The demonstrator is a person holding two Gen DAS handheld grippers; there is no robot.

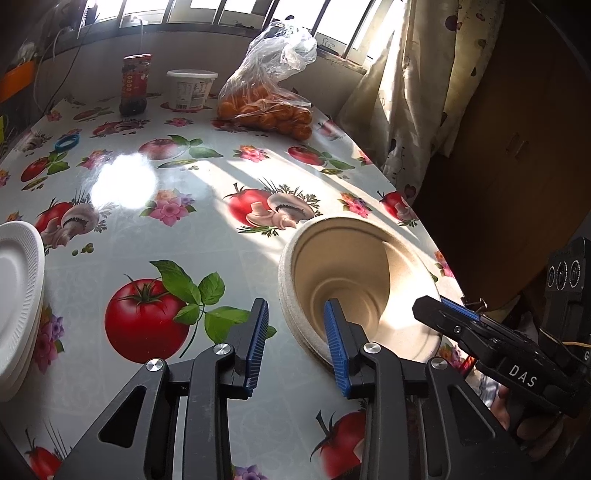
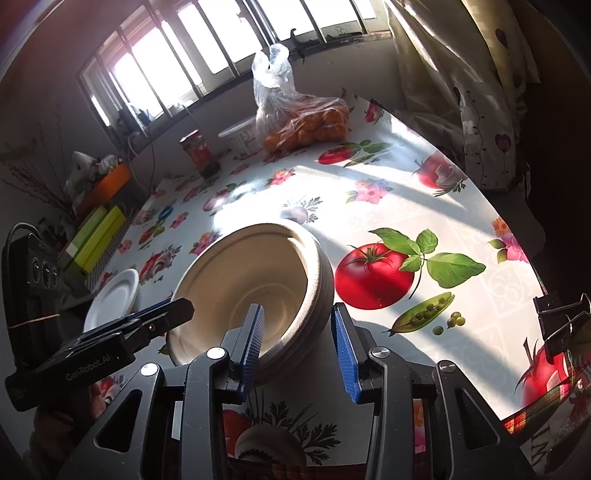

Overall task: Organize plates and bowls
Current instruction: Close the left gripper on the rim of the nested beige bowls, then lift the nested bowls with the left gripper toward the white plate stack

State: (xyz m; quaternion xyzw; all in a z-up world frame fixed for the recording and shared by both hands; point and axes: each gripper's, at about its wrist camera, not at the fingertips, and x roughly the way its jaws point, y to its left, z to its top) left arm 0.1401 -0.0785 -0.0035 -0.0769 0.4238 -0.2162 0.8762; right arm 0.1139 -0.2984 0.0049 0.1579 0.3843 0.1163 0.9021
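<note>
On the left wrist view, your left gripper [image 1: 297, 341] straddles the near rim of the beige fibre bowls [image 1: 343, 273], pads not visibly pressing; glossy vegetable-print tablecloth [image 1: 147, 229], ribbed white foam plates [image 1: 18, 280] at left, barred window [image 1: 221, 11] beyond. On the right wrist view, your right gripper [image 2: 301, 343] likewise brackets the tilted bowls' wall, unclamped; a bag of oranges [image 2: 306, 122] lies far off.

One stack of tan bowls [image 1: 343, 273] stood on the surface; one stack of white plates [image 1: 16, 288]. One jar [image 1: 135, 85]; one tub [image 1: 190, 88]; one bag of oranges [image 1: 266, 107].
</note>
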